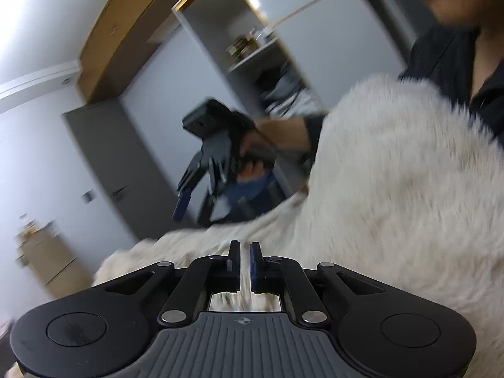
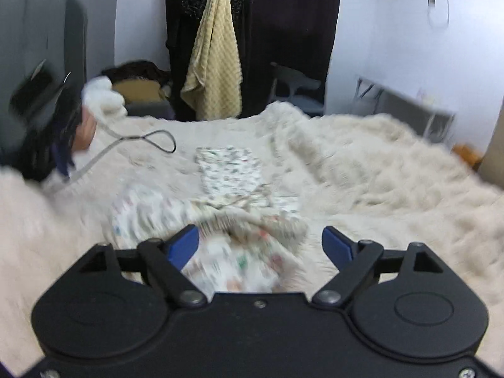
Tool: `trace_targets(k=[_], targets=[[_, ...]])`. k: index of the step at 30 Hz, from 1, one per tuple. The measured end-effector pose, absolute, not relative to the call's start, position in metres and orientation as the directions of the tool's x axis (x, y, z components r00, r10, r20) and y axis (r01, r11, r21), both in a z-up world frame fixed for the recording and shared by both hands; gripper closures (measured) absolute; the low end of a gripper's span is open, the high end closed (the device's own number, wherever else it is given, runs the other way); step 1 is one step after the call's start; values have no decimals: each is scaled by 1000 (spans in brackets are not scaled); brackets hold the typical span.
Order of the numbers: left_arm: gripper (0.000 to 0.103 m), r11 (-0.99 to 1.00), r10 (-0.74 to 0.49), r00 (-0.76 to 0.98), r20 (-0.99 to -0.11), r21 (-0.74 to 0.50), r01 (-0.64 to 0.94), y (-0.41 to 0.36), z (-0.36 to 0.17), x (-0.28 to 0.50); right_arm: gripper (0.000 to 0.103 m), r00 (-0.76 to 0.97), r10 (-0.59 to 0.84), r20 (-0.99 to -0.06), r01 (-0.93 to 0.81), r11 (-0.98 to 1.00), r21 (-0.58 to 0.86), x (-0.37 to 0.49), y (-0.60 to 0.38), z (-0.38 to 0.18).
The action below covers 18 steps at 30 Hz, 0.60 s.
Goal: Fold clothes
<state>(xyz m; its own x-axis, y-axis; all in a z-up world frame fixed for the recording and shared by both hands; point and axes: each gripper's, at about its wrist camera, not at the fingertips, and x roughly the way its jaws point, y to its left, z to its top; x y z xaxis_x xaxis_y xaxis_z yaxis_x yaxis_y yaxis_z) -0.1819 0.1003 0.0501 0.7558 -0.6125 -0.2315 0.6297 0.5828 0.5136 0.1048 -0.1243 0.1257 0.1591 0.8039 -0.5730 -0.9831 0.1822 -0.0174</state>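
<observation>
A: What covers the bed?

B: A shaggy cream blanket [image 2: 378, 170], long-piled and rumpled into soft ridges. From the left wrist camera the same fur [image 1: 393, 189] fills the view from about three to five o'clock, heaped up and blurred.

A: And the clothes?

B: A thin white garment with a small coloured print [image 2: 233, 252] lies crumpled on the blanket, right in front of the right gripper [image 2: 261, 245]. At twelve o'clock from it sits a flat folded rectangle of the same printed cloth [image 2: 230, 170].

A: How do the right fingers stand?

B: Spread wide, blue pads [image 2: 184, 247] angled outward. The crumpled cloth sits between them, but the pads do not press it.

A: The left gripper?

B: The left gripper [image 1: 245, 261] has its black fingers nearly together, a narrow slit between them. Pale fur shows through the gap; whether they pinch anything, I cannot tell.

A: Anything else?

B: A waffle-textured yellow towel [image 2: 214, 63] hangs from wire hangers at twelve o'clock. A thin dark cord loop [image 2: 157, 141] lies on the blanket at ten o'clock.
</observation>
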Motion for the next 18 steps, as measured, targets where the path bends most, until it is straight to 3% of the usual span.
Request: trace_targets(k=[1,2,3,8,14,16,18], targets=[[41,610,-593,772,-229,499,616,102,49,-180,19,156,799,-581,-982,190,-2,113,-118,128],[26,645,-570,790,-227,472,601,103,48,-174,19,163,786,-596,-977,214,15,125,-109,129],[19,684,-547,804,-232,430,589,105,48,-165,19,173,772,-612,-972,234,20,134,-103,129],[20,727,-556,773,-306,273,630,93,44,-121,20,191,711,-676,-967,254,-6,157,-92,115],[24,746,-516,757,-401,223,627,54,28,-92,20,217,724,-654,-961,277,-13,149,-114,108],[32,765,-457,776,-434,253,592,40,22,-85,20,231,728,-645,-959,284,-22,146,-121,109],[47,781,-386,808,-444,308,543,33,19,-80,20,240,731,-639,-957,288,-30,144,-127,110]])
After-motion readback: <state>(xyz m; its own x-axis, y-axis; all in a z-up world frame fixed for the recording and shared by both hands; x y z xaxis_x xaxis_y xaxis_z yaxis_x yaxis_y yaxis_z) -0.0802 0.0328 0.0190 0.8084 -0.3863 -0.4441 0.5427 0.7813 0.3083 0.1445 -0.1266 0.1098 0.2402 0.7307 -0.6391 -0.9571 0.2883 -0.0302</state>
